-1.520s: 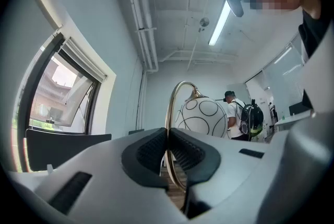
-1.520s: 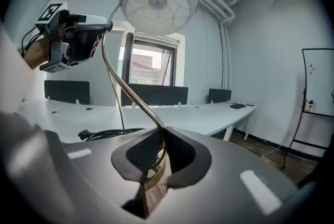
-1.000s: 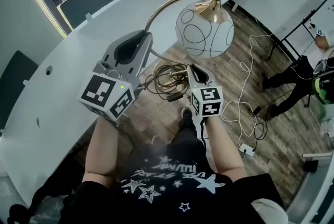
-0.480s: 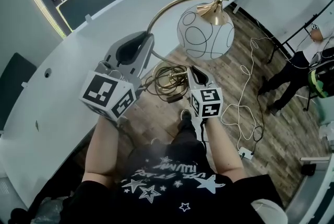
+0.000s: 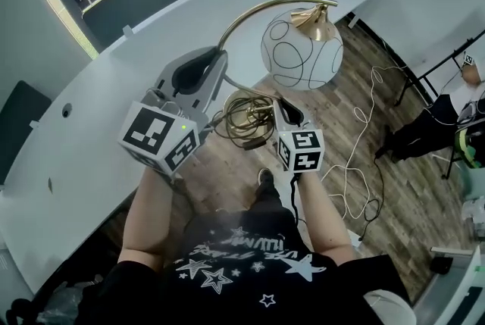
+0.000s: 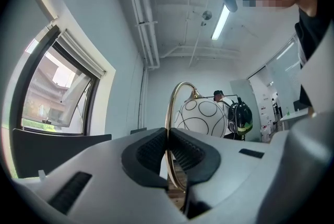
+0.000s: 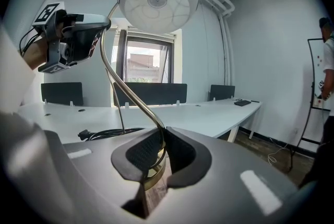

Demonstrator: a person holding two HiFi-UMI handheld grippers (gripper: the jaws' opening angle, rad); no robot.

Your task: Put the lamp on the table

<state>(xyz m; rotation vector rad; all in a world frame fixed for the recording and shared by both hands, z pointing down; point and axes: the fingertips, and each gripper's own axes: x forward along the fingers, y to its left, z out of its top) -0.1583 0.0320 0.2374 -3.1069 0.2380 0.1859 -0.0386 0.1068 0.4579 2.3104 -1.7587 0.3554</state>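
Both claws are on the brass gooseneck lamp with the white, line-patterned glass globe (image 5: 301, 49). It hangs in the air over the wood plank floor (image 5: 364, 66) and is not yet set on anything. The left claw (image 5: 218, 62) is pinched narrow on the thin brass stem (image 6: 167, 118), where the arc starts to climb. The right claw (image 5: 282, 102) is pinched narrow lower down, on the stem just above the round brass base (image 7: 152, 176). A coiled dark cord (image 5: 241, 119) is bunched round the base, between the two claws (loose, could snag).

Key relation: in the head view the long curved white worktop (image 5: 98, 126) lies left of and beyond the lamp, its near edge just beside the left claw. So the left hand is the nearer one, while the right hand and the base sit off the edge, above the floor.

Lamp's long axis: the base is low by the right claw, the stem sweeps up and over, and the globe dangles at the far end, out to the right.

Judgement: the base likely has to travel left and forward until it is over the white surface, then go down flat. The globe end looks heavy and may pull it over.
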